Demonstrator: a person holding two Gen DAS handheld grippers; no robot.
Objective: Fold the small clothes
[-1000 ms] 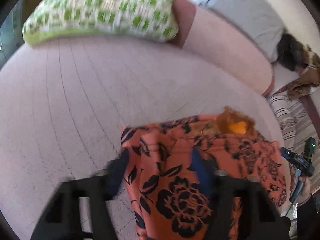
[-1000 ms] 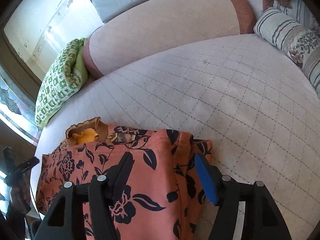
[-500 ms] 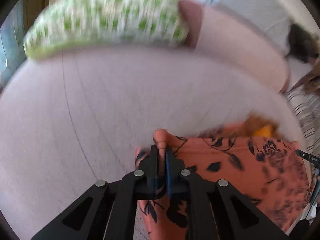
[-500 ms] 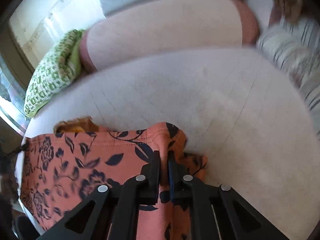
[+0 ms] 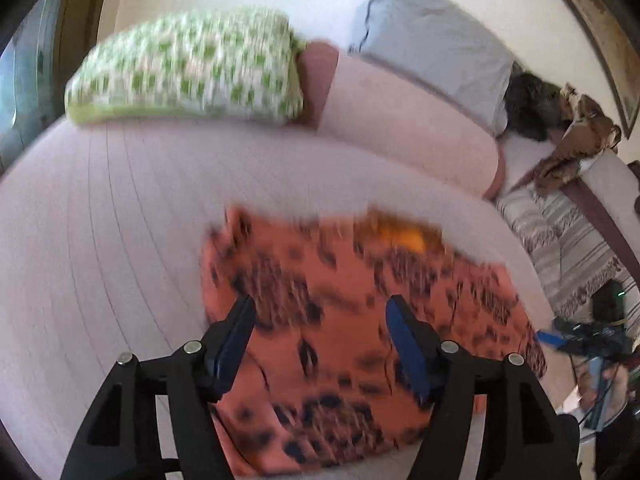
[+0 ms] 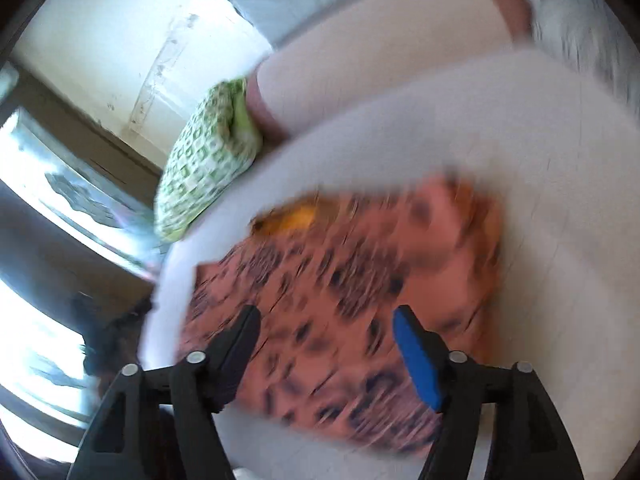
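Two grippers: both stand with jaws spread wide and grasp nothing; the left gripper (image 5: 320,340) and the right gripper (image 6: 326,344) each hang above the cloth with cloth showing through the gap between the fingers.
Garment: an orange piece with a dark flower print (image 5: 360,320), lying flat on the bed (image 5: 120,220), near its front edge; in the right wrist view the same garment (image 6: 360,280) spreads from left of the gripper to right of it.
Yellow patch: a small yellow-orange bit (image 5: 404,236) shows at the far edge of the garment; too blurred to say what it is.
Sharpness: both views are smeared, so seams, hems and the exact fold line cannot be read.
Around it: a green checked pillow (image 5: 188,68) and a grey pillow (image 5: 432,40) lie well apart from the garment, against the far end of the bed; a striped blanket (image 5: 560,240) lies off to the right.
Step in hand: by my reading, a fold lies on the bed and the next grasp is being lined up.
Doing it well: pick two matching corners on one edge, one per gripper; bring the fingers down astride the edge so that every layer is caught, not just the top one.
Carrying over: lift both corners level and together, lay them onto the opposite edge, and let go only once the edges meet.
Risk: thin cloth may slip or bunch if one side leads; a wrinkle trapped under the fold will stay.
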